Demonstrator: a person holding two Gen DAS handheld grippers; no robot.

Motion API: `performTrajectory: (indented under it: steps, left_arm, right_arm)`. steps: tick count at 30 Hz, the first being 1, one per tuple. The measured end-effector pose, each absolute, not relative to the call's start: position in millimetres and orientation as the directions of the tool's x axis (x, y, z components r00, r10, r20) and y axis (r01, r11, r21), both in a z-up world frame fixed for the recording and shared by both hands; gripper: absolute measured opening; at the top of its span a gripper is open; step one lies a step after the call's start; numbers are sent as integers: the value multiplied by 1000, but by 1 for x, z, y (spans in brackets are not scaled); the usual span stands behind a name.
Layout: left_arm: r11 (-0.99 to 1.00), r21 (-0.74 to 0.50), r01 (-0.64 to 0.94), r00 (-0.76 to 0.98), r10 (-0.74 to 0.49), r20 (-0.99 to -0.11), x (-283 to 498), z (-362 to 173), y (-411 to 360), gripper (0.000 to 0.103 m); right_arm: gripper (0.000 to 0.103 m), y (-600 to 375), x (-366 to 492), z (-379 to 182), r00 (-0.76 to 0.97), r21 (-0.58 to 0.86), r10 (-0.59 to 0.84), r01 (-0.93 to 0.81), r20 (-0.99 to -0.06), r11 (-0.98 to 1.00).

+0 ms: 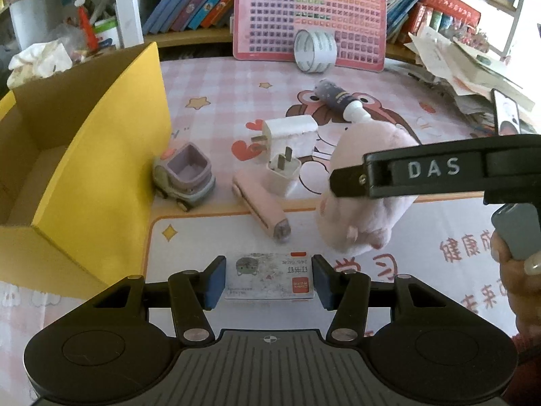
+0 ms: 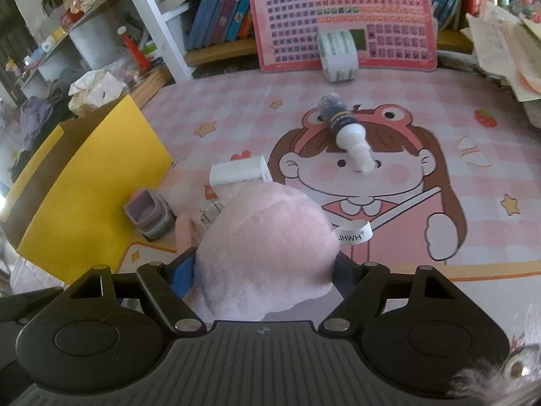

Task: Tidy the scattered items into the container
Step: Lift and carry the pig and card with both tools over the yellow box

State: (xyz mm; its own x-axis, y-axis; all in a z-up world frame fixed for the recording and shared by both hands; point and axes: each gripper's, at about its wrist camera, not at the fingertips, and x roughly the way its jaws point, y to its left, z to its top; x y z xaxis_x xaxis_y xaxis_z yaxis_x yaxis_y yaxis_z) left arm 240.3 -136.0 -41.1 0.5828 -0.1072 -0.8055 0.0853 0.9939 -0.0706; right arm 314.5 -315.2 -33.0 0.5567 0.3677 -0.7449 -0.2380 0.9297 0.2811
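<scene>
Pink cartoon-printed desk mat (image 2: 439, 108) beside open yellow cardboard box (image 1: 111, 155). Left gripper (image 1: 268, 279) pinches a small printed staple box (image 1: 270, 279); right gripper (image 2: 265, 270) clamps a pink plush toy (image 2: 267, 253), whose bulk hides its right pad.

the right gripper (image 1: 348, 182) carried raised white letters on its black finger — "das". a white tag (image 2: 353, 233) on the pink plush toy (image 2: 267, 253) read "jhwh". the small staple box (image 1: 268, 280) between the left gripper's pads showed "订书钉", upside down, with "24/6" beside it. red characters on the desk mat (image 1: 456, 247) included "健康"; the rest was cut off or too blurred to read.
</scene>
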Motion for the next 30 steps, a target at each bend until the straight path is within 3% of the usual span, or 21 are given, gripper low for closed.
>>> performTrajectory:
  steps: [14, 30]
  left_arm:
    - [957, -118, 265, 622, -263, -738, 213, -24, -121, 52]
    - [957, -146, 250, 638, -276, -719, 118, -19, 26, 52]
  right_arm:
    - [79, -310, 252, -10, 653, 218, 225, -93, -723, 972]
    - [79, -172, 155, -14, 660, 174, 146, -24, -737, 984]
